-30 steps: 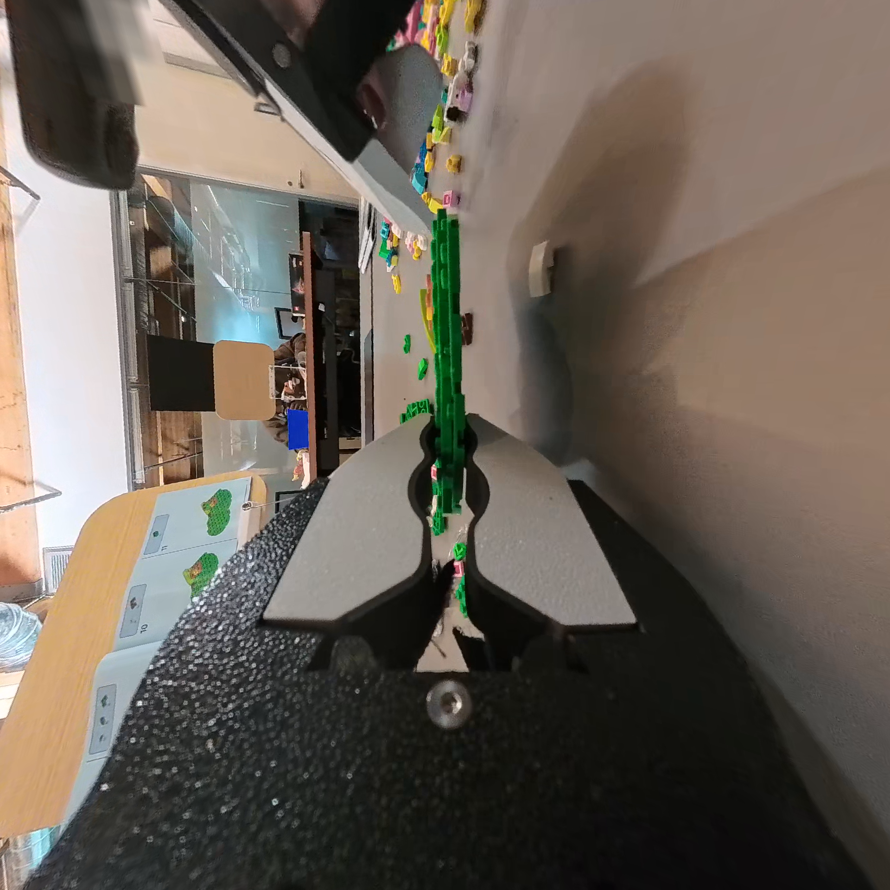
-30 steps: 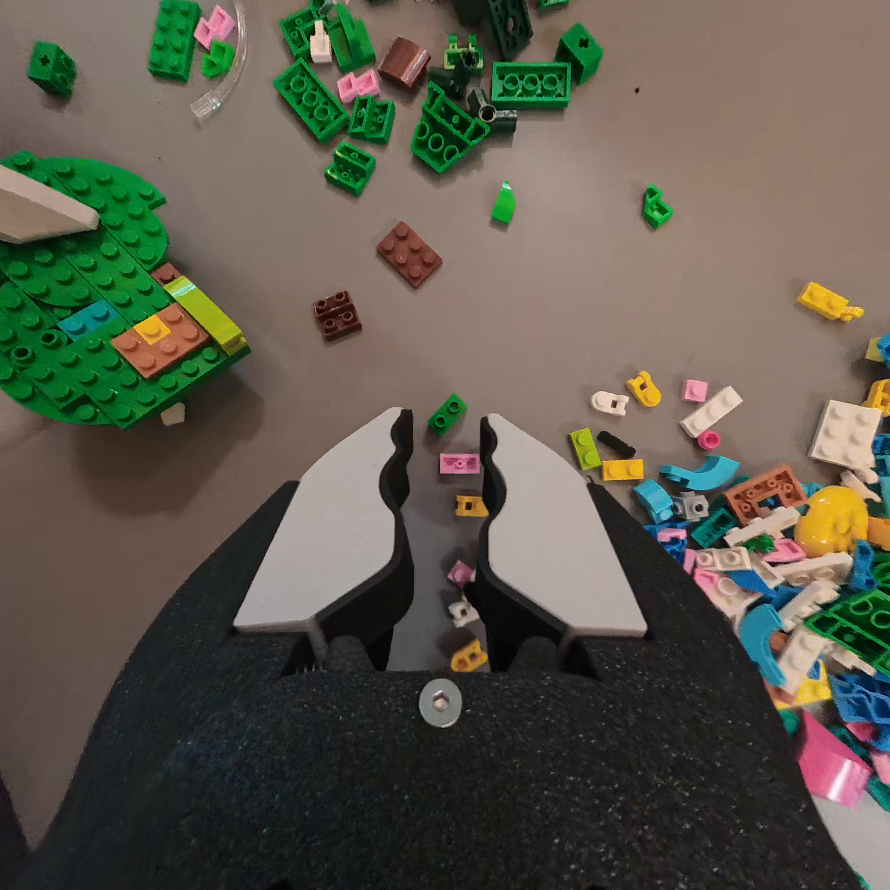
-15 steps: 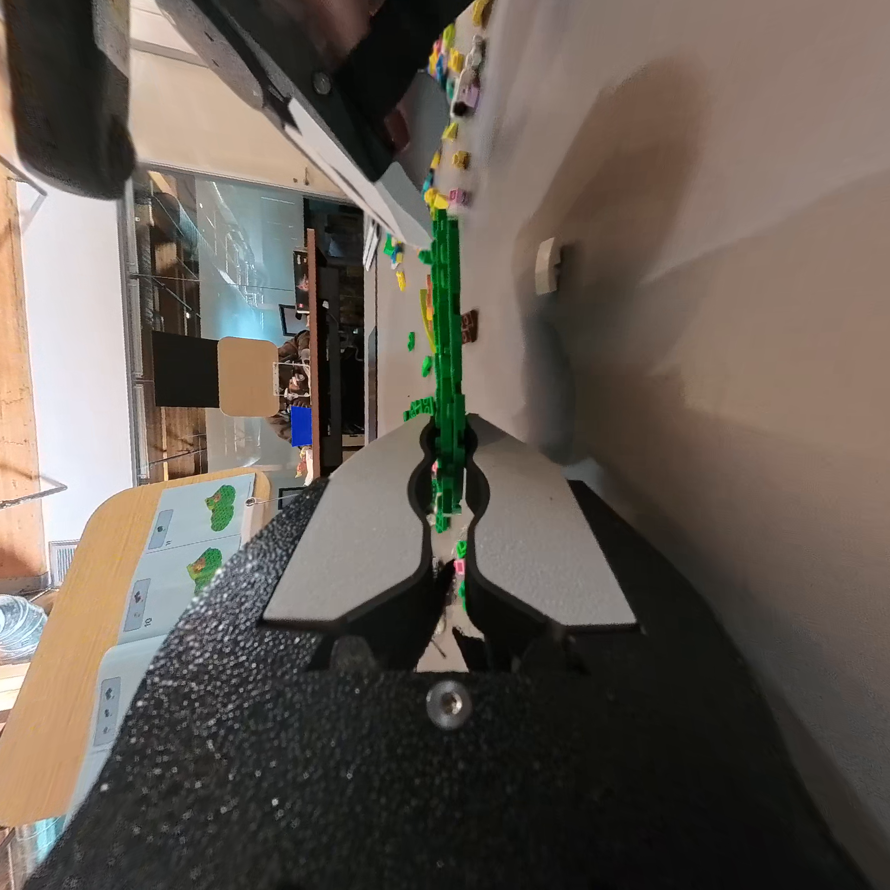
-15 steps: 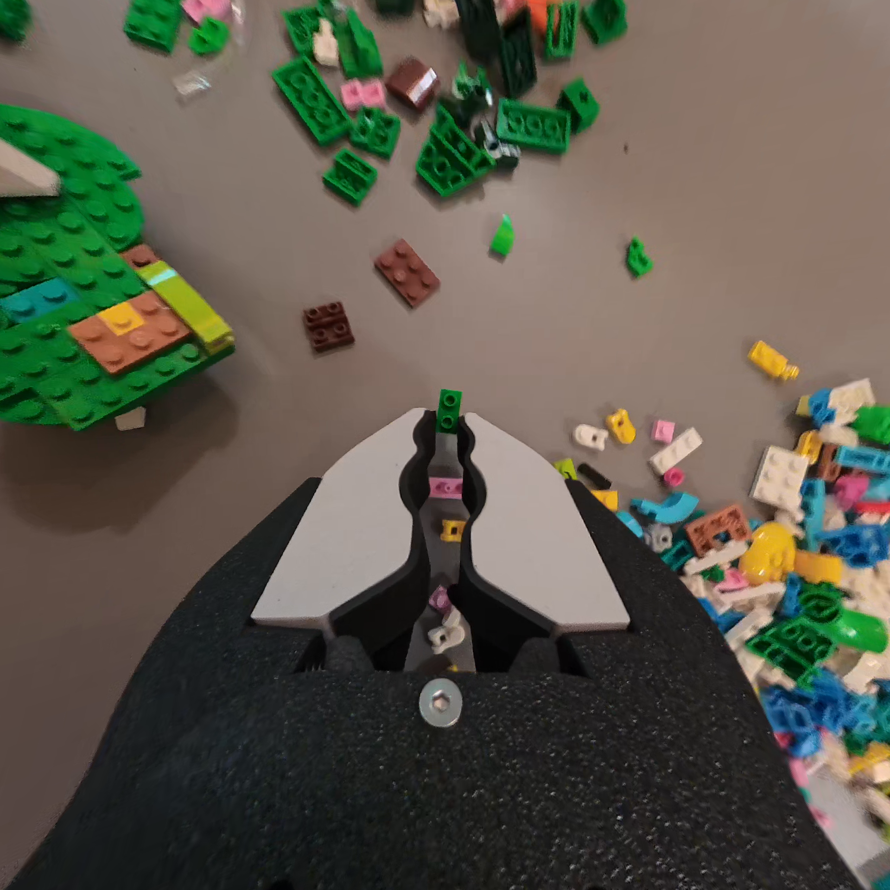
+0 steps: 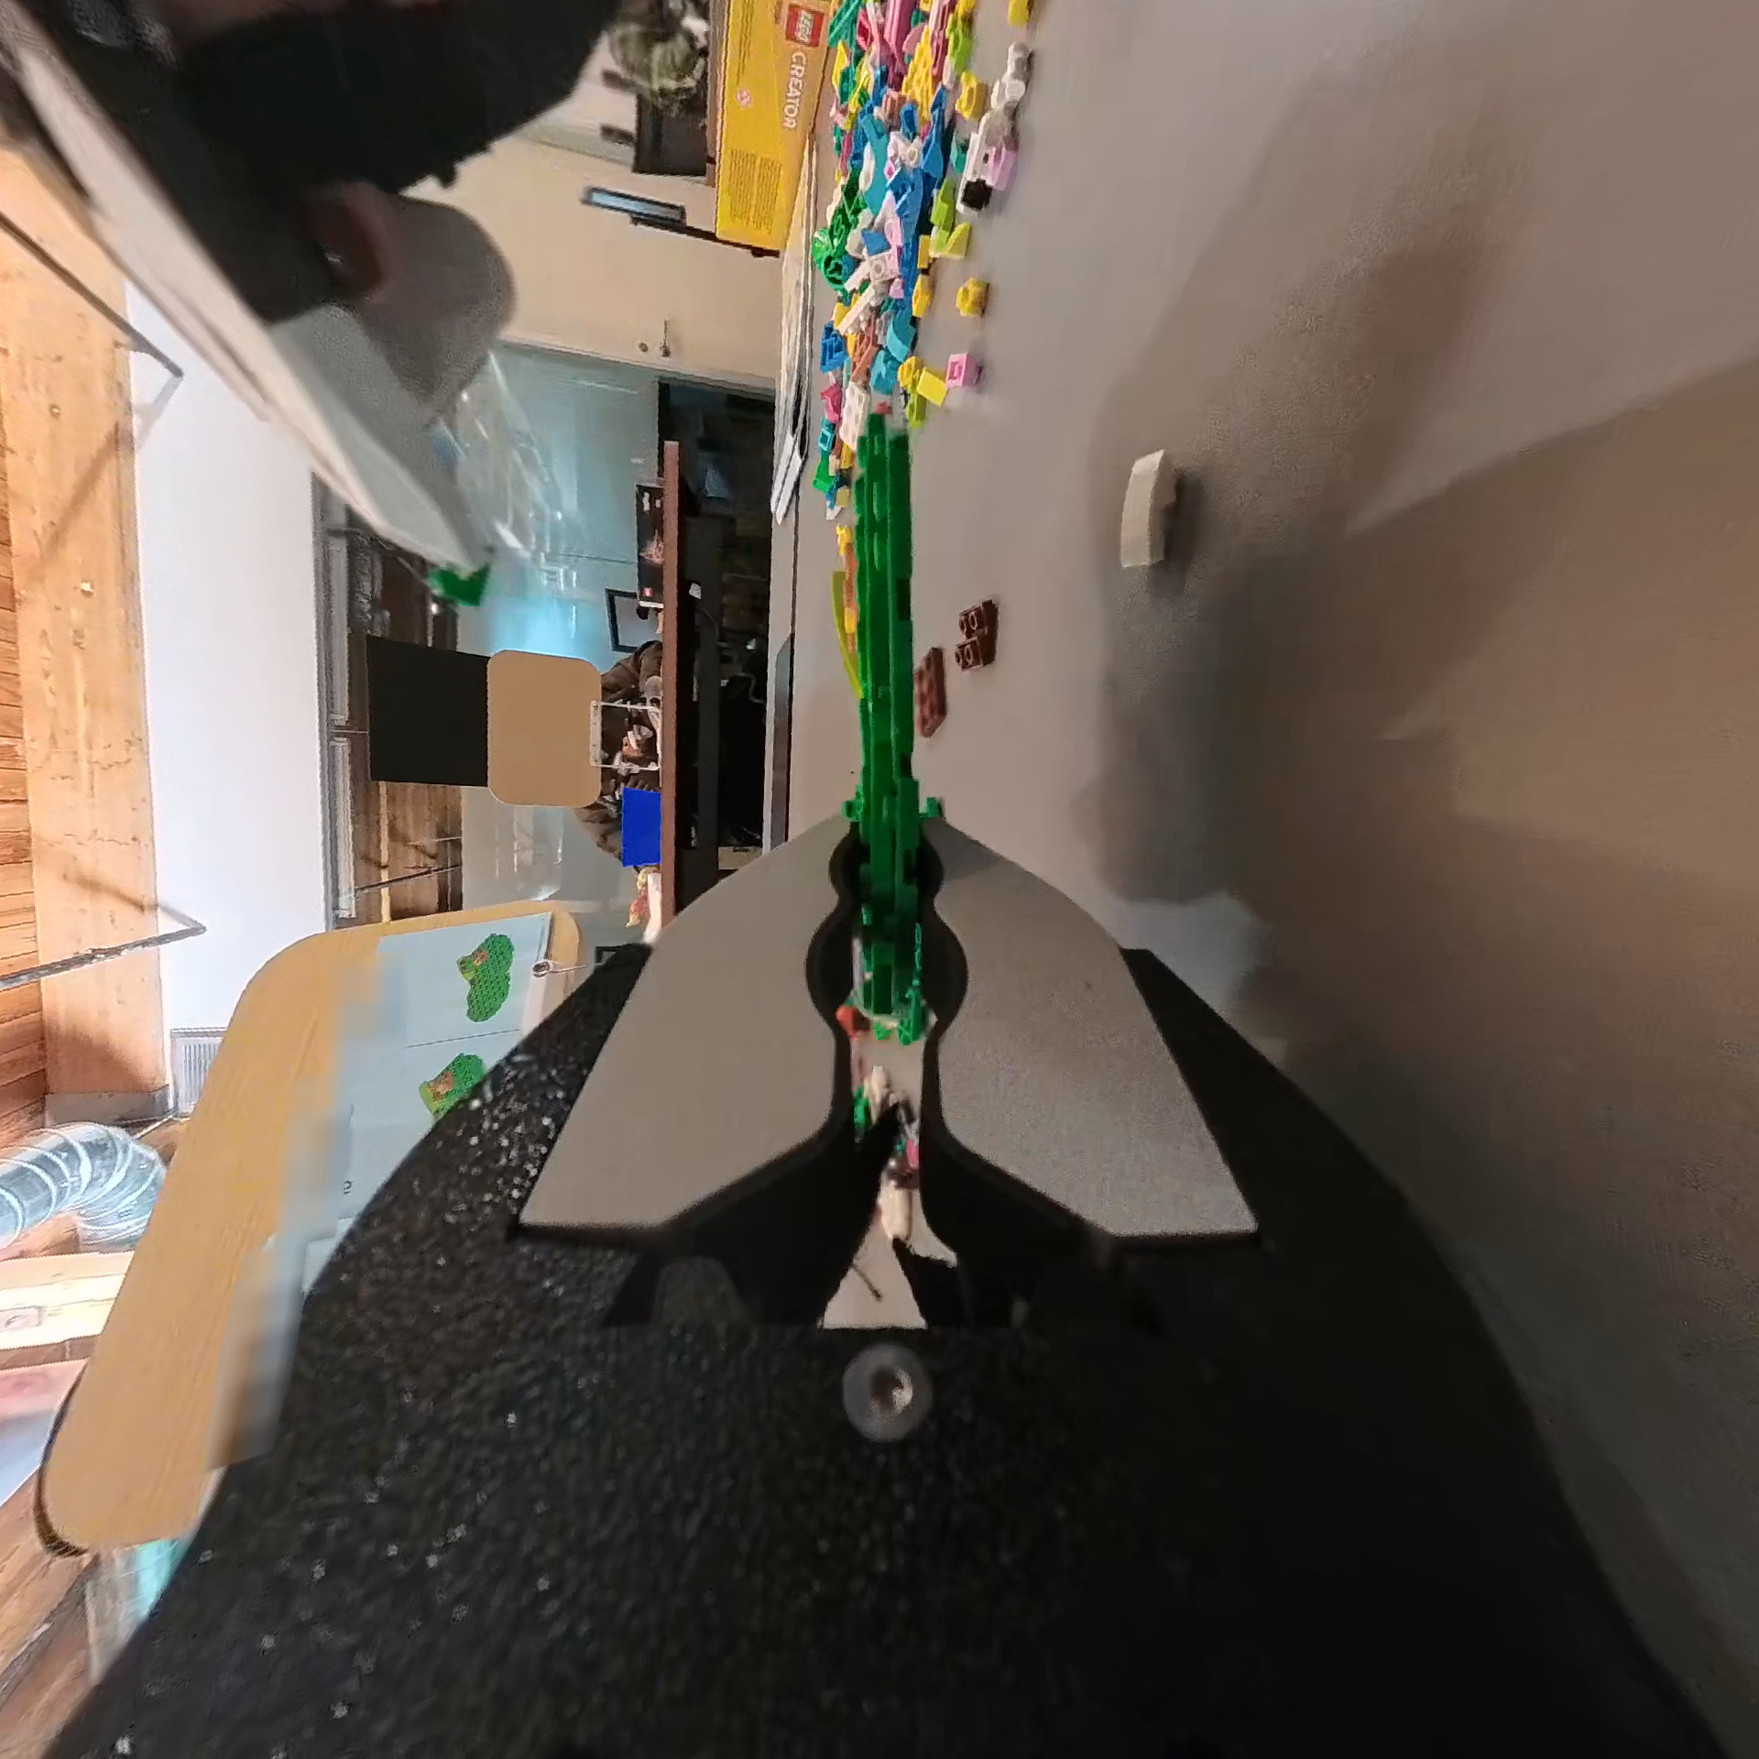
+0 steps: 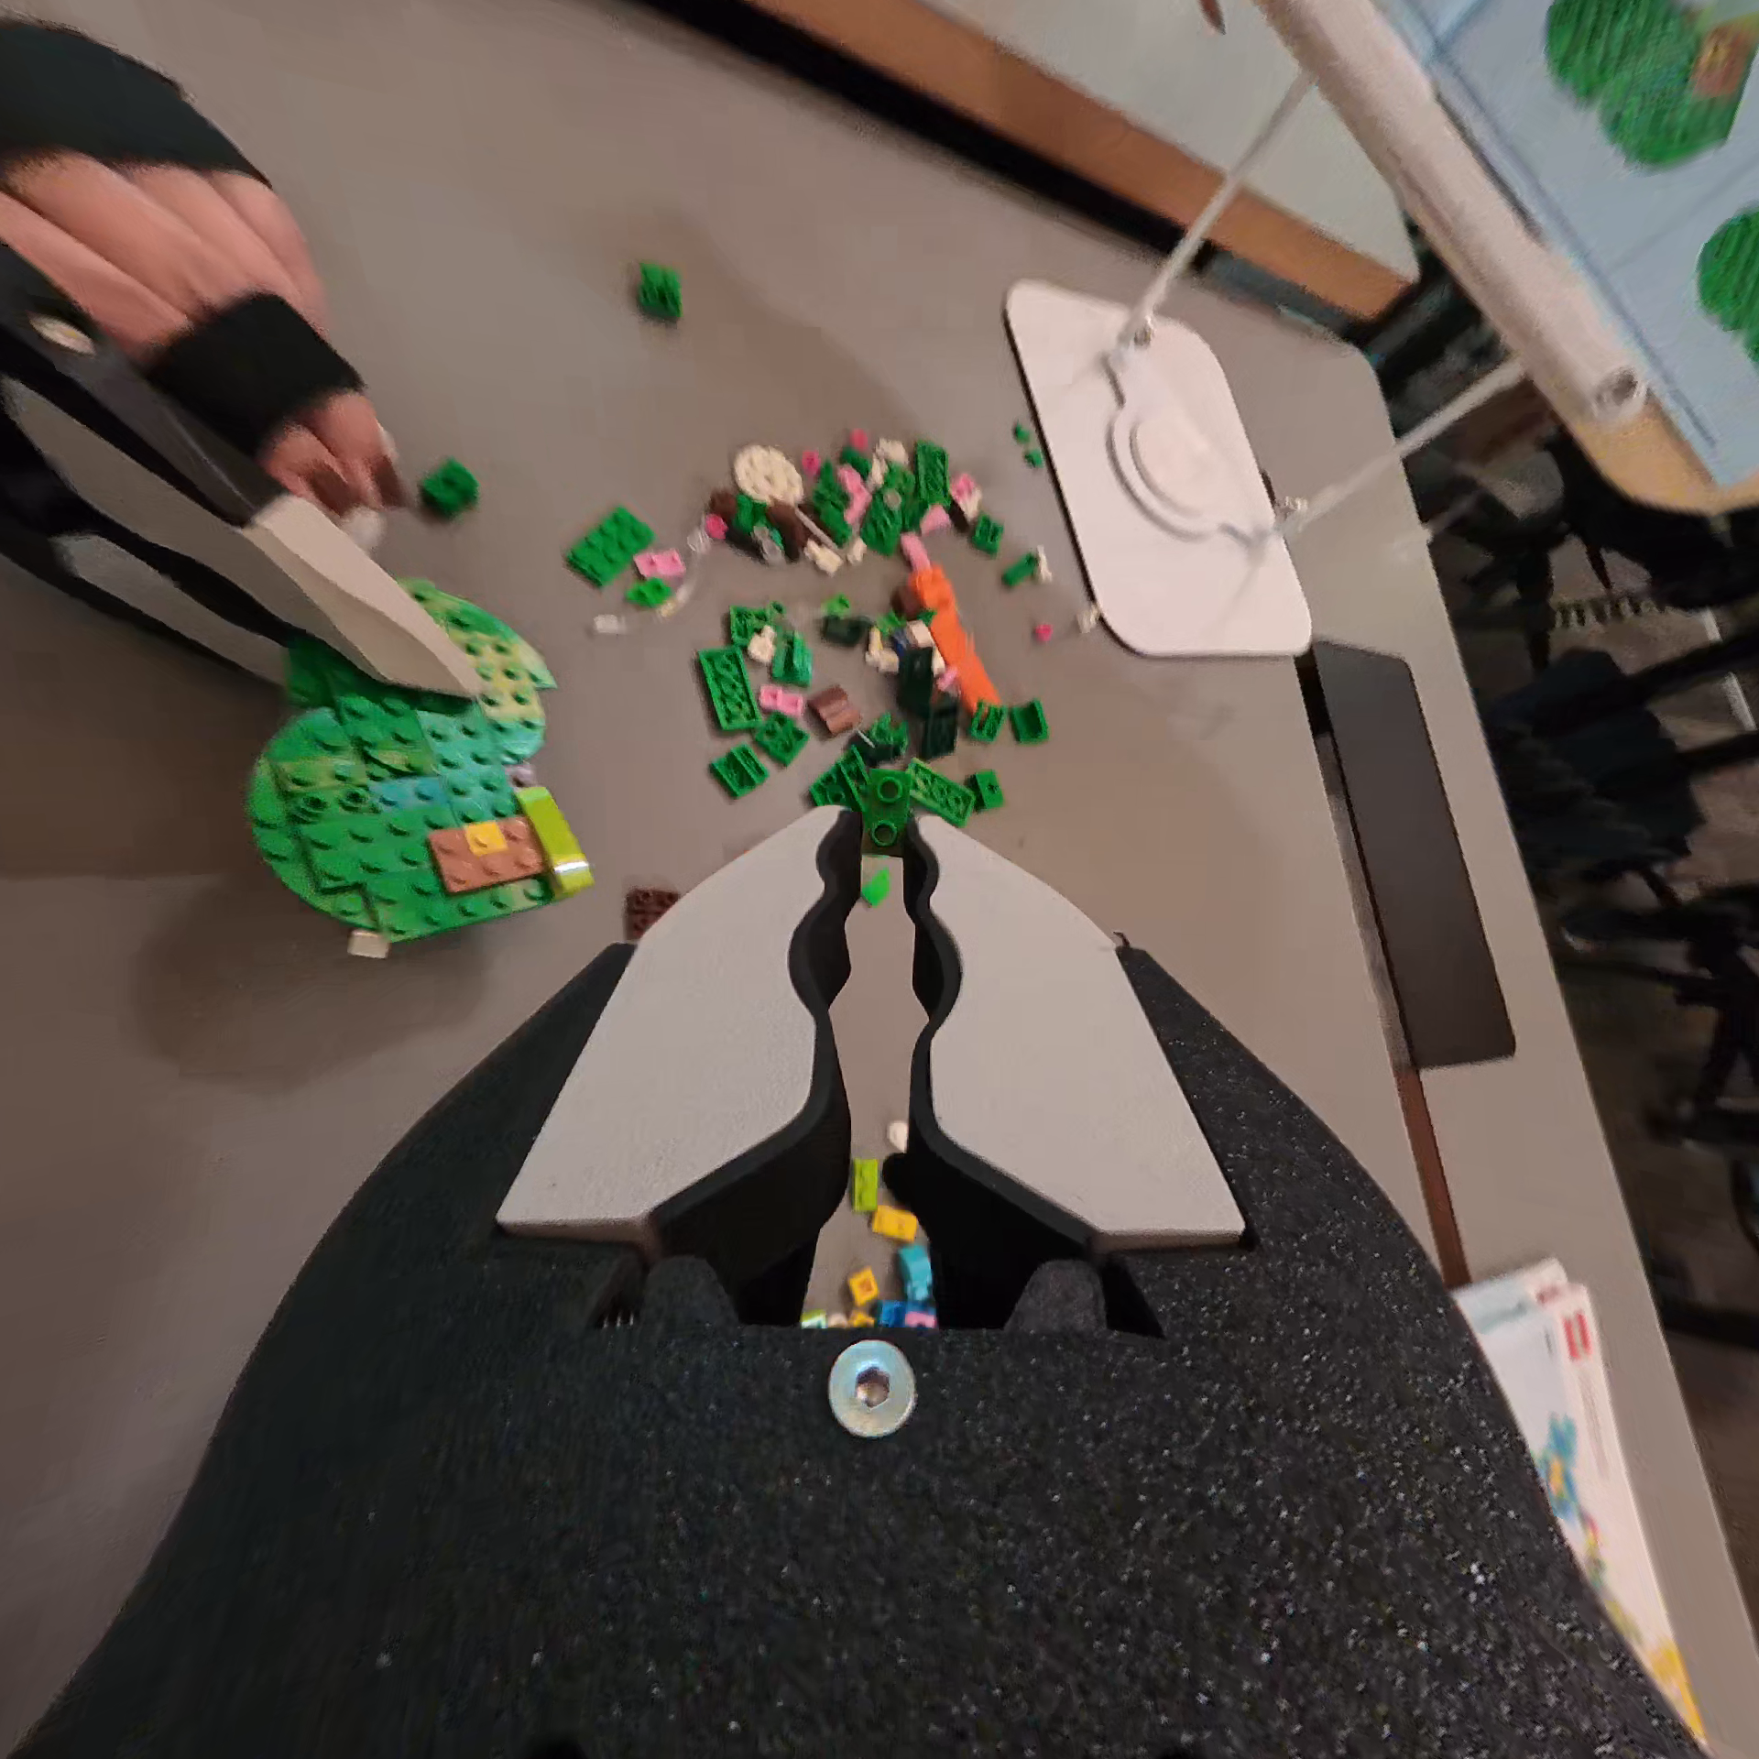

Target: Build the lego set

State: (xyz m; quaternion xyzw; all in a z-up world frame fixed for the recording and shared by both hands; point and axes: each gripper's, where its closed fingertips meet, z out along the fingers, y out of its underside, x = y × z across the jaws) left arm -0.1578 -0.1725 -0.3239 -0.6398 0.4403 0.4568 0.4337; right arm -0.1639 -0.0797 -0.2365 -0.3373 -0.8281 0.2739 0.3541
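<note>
My left gripper (image 5: 890, 838) is shut on the edge of the green lego base (image 5: 885, 619), seen edge-on in the left wrist view. In the right wrist view the base (image 6: 400, 790) lies flat with brown, yellow and lime pieces on it, and the left gripper (image 6: 381, 628) clamps its far edge, held by a gloved hand (image 6: 190, 286). My right gripper (image 6: 885, 823) is shut on a small green 1x2 brick (image 6: 887, 809) and holds it above the table. The right gripper (image 5: 362, 381) with the green brick (image 5: 457, 583) shows at upper left in the left wrist view.
A heap of loose green, pink and brown pieces (image 6: 838, 647) lies beyond my right gripper. A white stand base (image 6: 1161, 476) holds the instruction booklet (image 6: 1618, 143). A multicoloured brick pile (image 5: 885, 238) and a yellow box (image 5: 761, 124) lie at the far end. Two brown bricks (image 5: 976, 633) lie near the base. Tip to tip, the grippers are about 12 centimeters apart.
My right gripper closed on the small green brick, lifted it off the table and tilted up toward the base. My left gripper kept its hold on the base.
</note>
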